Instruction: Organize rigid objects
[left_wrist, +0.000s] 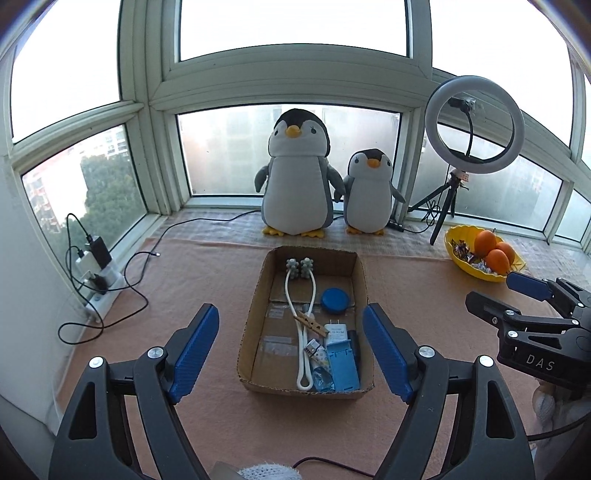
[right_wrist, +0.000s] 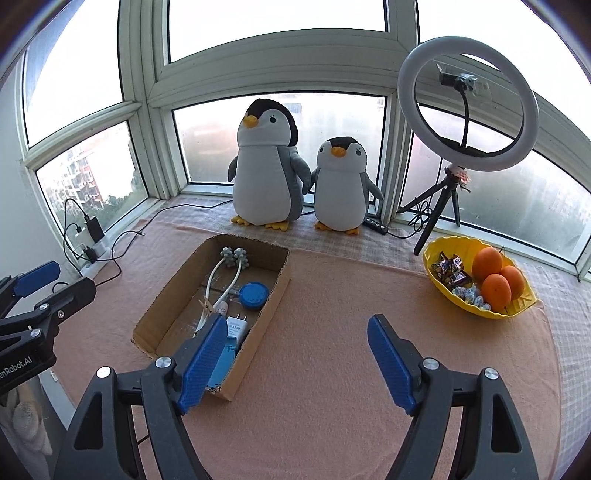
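Blue-padded fingers of the left gripper fill the bottom of the left wrist view, spread wide apart with nothing between them, hovering above the near end of the cardboard box. Inside the box lie a white massage roller, a wooden clothespin, a blue round lid, a white plug adapter and a light blue plastic piece; small items at the near corner are too jumbled to name. From the right wrist view, the right gripper is likewise open and empty, held over bare pink cloth just right of the box, and its left finger hides the box's near contents. Each gripper appears only partly at the edge of the other's view. Two plush penguins and a ring light stand by the window, a yellow bowl of oranges well off right.
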